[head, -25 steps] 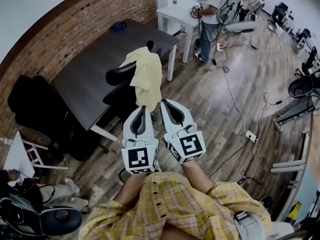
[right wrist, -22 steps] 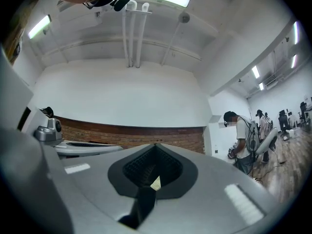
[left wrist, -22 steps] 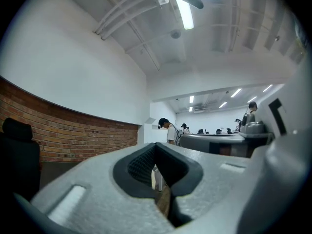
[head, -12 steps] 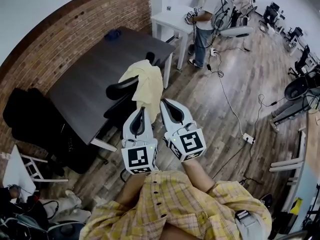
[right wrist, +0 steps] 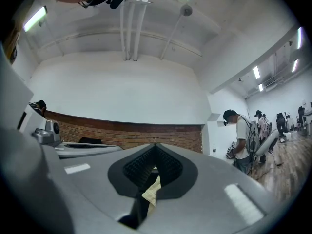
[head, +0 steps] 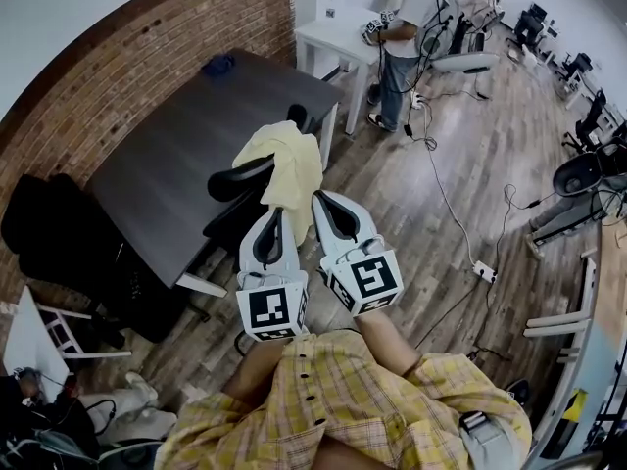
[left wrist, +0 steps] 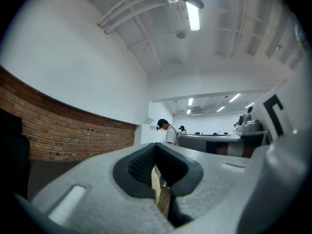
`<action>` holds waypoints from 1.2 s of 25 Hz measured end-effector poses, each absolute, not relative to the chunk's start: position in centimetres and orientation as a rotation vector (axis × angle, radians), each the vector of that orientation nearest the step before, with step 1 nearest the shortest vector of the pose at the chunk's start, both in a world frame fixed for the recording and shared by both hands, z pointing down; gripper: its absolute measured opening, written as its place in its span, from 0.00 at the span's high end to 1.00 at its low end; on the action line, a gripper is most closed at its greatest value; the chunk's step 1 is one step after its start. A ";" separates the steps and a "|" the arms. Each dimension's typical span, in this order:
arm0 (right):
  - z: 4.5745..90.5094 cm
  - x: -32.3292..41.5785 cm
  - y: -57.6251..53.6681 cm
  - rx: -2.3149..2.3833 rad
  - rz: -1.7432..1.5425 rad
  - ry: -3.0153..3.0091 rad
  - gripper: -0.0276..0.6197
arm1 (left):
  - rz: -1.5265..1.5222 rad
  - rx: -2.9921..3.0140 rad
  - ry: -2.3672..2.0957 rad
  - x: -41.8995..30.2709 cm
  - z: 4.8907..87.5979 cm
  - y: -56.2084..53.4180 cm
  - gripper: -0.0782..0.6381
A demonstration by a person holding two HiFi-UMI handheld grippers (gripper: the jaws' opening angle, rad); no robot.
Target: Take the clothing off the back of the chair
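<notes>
A pale yellow garment hangs over the back of a black office chair pushed up to a dark table. My left gripper and right gripper are side by side in front of me, level and pointed at the chair, just short of the garment's lower hem. Both are shut with nothing between the jaws. In the left gripper view the closed left gripper shows a sliver of the garment through the gap. The right gripper frames a strip of the garment the same way.
A brick wall runs behind the dark table. A white table and a standing person are at the far end. Cables and a power strip lie on the wood floor to the right. Black chairs stand at left.
Both grippers have come a little closer to the chair and the garment, still side by side and shut. The garment has not moved.
</notes>
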State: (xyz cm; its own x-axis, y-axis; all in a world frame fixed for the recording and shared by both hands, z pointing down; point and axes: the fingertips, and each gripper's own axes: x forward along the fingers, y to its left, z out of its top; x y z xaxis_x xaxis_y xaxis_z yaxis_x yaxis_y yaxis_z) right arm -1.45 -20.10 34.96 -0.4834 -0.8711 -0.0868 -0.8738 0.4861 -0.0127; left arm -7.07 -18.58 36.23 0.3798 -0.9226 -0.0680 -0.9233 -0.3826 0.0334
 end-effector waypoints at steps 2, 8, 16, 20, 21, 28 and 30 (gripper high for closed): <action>35.2 -1.6 -20.9 -1.538 0.047 2.661 0.97 | 0.112 -2.596 1.757 -7.2 36.4 -19.1 0.89; 35.5 -1.4 -23.1 -1.468 0.029 2.710 0.97 | 0.107 -2.561 1.828 -7.2 37.1 -20.6 0.89; 35.7 -1.3 -25.9 -1.421 0.027 2.745 0.97 | 0.089 -2.524 1.865 -7.1 37.3 -21.4 0.89; 35.8 -1.7 -27.7 -1.400 0.031 2.768 0.97 | 0.082 -2.515 1.873 -7.5 37.3 -22.4 0.89; 35.8 -1.9 -28.2 -1.396 0.033 2.776 0.97 | 0.078 -2.514 1.873 -7.6 37.3 -22.7 0.89; 36.7 -3.1 -30.7 -1.376 0.055 2.861 0.83 | 0.065 -2.513 1.878 -8.2 37.6 -24.0 0.89; 37.0 -3.1 -30.9 -1.380 0.070 2.882 0.78 | 0.059 -2.512 1.875 -7.9 37.7 -24.2 0.89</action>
